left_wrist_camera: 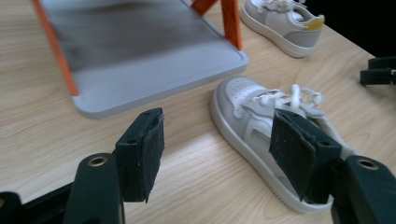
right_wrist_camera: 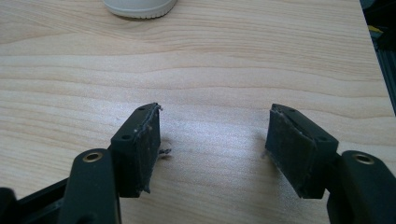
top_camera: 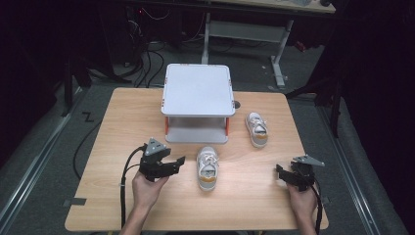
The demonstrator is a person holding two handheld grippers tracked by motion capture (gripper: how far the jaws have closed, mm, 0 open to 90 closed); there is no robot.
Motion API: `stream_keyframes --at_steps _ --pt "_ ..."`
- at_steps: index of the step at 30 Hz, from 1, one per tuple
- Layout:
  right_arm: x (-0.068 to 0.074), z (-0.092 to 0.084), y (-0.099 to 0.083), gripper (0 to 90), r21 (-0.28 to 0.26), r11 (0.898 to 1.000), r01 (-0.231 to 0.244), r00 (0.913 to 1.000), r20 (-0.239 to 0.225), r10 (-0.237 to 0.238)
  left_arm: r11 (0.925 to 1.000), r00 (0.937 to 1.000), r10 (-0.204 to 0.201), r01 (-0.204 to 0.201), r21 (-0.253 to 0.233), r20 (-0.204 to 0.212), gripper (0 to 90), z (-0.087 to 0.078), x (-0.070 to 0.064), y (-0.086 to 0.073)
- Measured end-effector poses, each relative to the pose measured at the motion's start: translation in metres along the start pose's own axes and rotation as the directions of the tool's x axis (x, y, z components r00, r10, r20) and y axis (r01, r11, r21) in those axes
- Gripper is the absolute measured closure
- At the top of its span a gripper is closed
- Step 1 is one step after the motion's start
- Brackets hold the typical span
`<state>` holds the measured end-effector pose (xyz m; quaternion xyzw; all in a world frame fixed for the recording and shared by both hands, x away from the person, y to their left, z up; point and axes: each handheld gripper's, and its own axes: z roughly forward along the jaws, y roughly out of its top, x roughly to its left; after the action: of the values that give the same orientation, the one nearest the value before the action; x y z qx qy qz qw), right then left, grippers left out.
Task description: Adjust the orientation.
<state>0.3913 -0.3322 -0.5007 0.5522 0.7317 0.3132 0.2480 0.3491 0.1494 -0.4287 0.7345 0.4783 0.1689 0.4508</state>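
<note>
In the high view the near shoe [top_camera: 207,168] lies just right of the spread, empty left gripper [top_camera: 172,165]; the left gripper view [left_wrist_camera: 215,148] shows that shoe [left_wrist_camera: 261,130] behind its right jaw; the right gripper [right_wrist_camera: 214,140] gapes over bare table [right_wrist_camera: 210,60].

The left claw [top_camera: 177,162] is held low in the left hand [top_camera: 147,188], jaws spread wide apart with nothing gripped. The right claw [top_camera: 280,172] is held in the right hand [top_camera: 302,200], jaws also spread, nothing between them.
</note>
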Motion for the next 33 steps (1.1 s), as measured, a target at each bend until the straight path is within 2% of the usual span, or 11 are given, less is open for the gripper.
stream_keyframes --at_steps 8,11,14,15,20,22,24,26,28,29,33 --pt "0.000 0.000 0.000 36.6 -0.003 1.000 0.000 1.0000 0.004 0.000 0.9999 0.9986 0.001 -0.001 -0.017 -0.053 35.8 -0.003 0.017 -0.013" --pt "0.000 0.000 0.000 37.3 -0.003 1.000 0.003 1.0000 0.004 -0.003 0.9998 0.9896 0.014 -0.012 0.016 -0.143 35.9 0.007 0.031 -0.026" --pt "0.000 0.000 0.001 37.9 -0.003 1.000 0.000 1.0000 -0.002 0.000 0.9998 0.9857 0.003 0.000 0.018 -0.168 36.1 0.011 0.038 -0.032" --pt "-0.001 0.001 0.001 38.5 -0.005 1.000 0.008 1.0000 -0.005 -0.008 0.9997 0.9795 -0.007 0.012 0.022 -0.201 36.3 0.015 0.044 -0.037" --pt "0.000 0.000 0.000 39.7 -0.005 1.000 0.009 0.9999 -0.012 -0.009 0.9982 0.9684 -0.020 0.033 0.050 -0.249 36.3 0.022 0.055 -0.042" --pt "0.002 -0.001 0.000 51.3 -0.009 1.000 0.023 0.9997 -0.010 -0.023 0.9975 0.9612 -0.008 0.027 0.066 -0.276 36.6 0.025 0.058 -0.044" --pt "0.007 -0.002 0.000 53.1 -0.029 0.999 0.045 0.9990 0.009 -0.045 0.9950 0.9485 0.020 0.012 0.099 -0.316 36.6 0.031 0.061 -0.047" --pt "0.008 -0.003 0.003 55.1 -0.053 0.998 0.040 0.9991 -0.011 -0.041 0.9916 0.9358 0.037 0.009 0.129 -0.351 36.6 0.036 0.064 -0.052" --pt "0.008 -0.004 0.006 55.9 -0.055 0.998 0.034 0.9989 -0.029 -0.036 0.9933 0.9394 0.028 0.013 0.115 -0.342 34.4 0.038 0.066 -0.055" --pt "0.009 -0.006 0.013 56.5 -0.067 0.997 0.031 0.9980 -0.054 -0.034 0.9920 0.9440 -0.016 0.057 0.113 -0.330 32.7 0.037 0.071 -0.055" --pt "0.013 -0.012 0.033 57.9 -0.120 0.992 0.029 0.9953 -0.089 -0.039 0.9919 0.9427 -0.016 0.057 0.113 -0.333 32.5 0.037 0.071 -0.055"
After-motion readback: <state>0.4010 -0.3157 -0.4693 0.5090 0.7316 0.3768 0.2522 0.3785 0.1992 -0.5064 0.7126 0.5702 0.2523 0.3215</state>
